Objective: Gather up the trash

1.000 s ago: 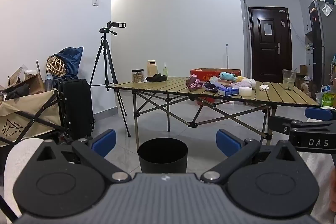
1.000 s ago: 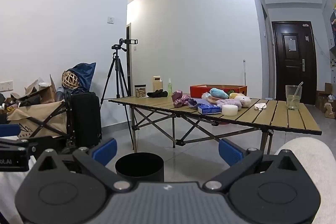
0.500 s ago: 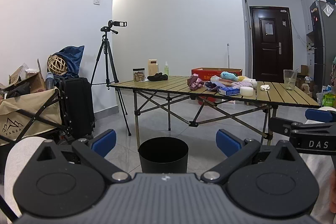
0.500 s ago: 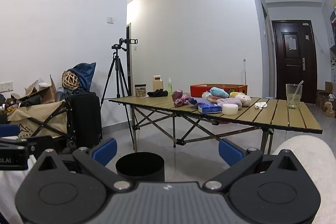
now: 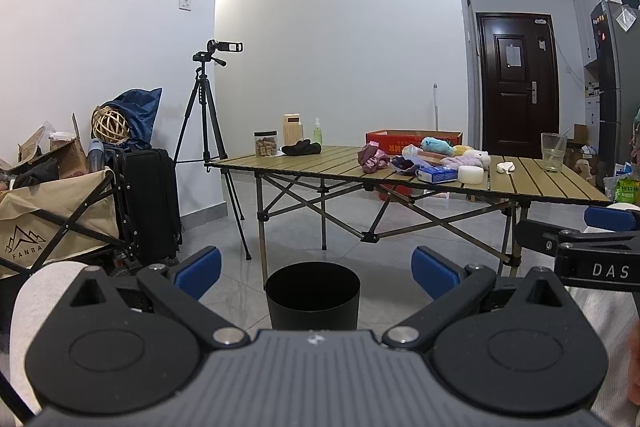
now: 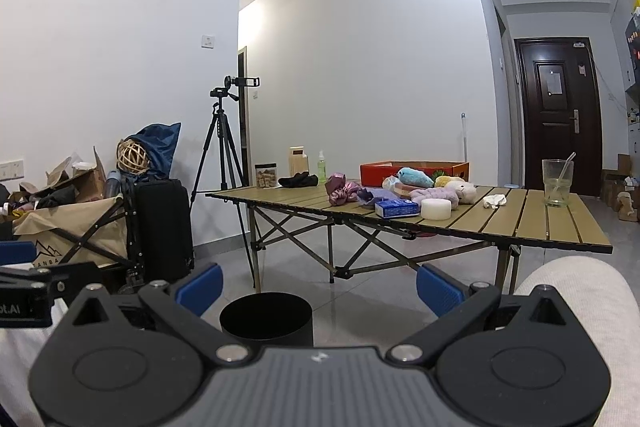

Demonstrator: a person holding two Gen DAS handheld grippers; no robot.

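Two grippers, left gripper [image 5: 316, 265] and right gripper [image 6: 319, 283], both spread wide and empty, black bin [image 5: 313, 294] on grey tiled floor [image 5: 404, 227], cluttered folding table [image 5: 532, 183] beyond, white walls

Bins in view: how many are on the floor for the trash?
1. A black bin stands on the floor in front of the table, between the open claws and the table; others may be hidden behind the clutter at left.

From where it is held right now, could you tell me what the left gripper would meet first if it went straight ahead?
Most likely the black bin on the floor: it sits centred between the open left gripper fingers, nearer than the folding table. If the gripper's line runs above the bin's rim, the table comes next; depth is unclear.
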